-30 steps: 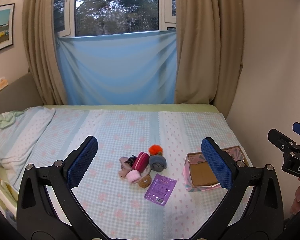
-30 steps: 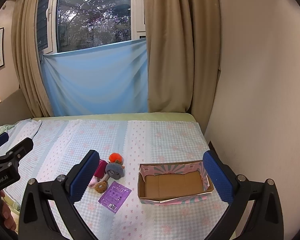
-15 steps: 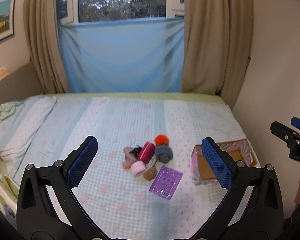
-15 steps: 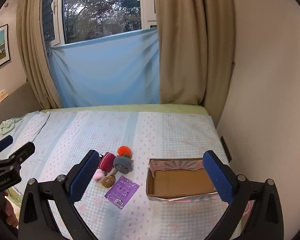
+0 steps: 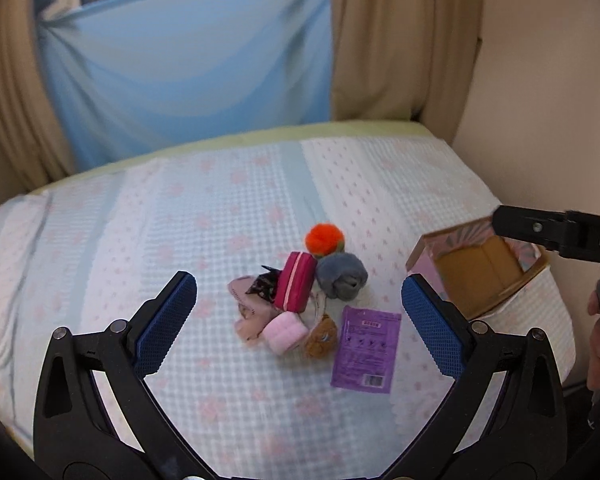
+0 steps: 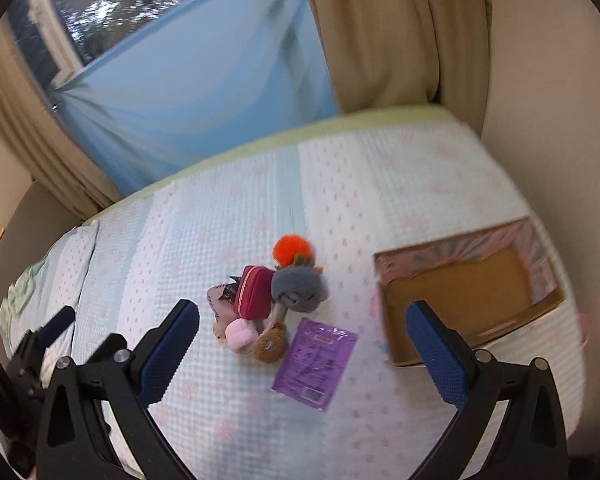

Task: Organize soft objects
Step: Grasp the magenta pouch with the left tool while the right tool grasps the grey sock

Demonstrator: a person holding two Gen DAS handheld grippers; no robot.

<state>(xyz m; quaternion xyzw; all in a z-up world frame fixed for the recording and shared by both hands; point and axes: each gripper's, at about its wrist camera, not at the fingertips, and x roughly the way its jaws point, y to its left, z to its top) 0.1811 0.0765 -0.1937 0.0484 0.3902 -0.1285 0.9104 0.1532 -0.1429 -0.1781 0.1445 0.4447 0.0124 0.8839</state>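
A small heap of soft things lies mid-bed: an orange pompom [image 5: 324, 239] [image 6: 292, 247], a grey plush [image 5: 341, 275] [image 6: 299, 290], a magenta pouch [image 5: 296, 286] [image 6: 254, 291], a pink puff [image 5: 285, 332] [image 6: 240, 331], a brown plush [image 5: 321, 337] [image 6: 271, 345] and a beige cloth [image 5: 249, 312]. A purple packet [image 5: 366, 349] [image 6: 314, 358] lies beside them. An open cardboard box [image 5: 485, 273] [image 6: 466, 288] stands to the right. My left gripper [image 5: 300, 324] is open and empty above the heap. My right gripper [image 6: 302, 346] is open and empty, hovering over the heap and packet.
The bed [image 5: 180, 220] has a checked sheet with pink dots. A wall [image 5: 540, 80] runs along its right side, close behind the box. Curtains [image 5: 400, 40] and a blue cloth [image 5: 188, 72] hang at the far end. A pillow [image 6: 20, 300] lies far left.
Both grippers have moved forward and tilted down toward the heap, which now looks larger and nearer. Both stay open. The objects have not moved.
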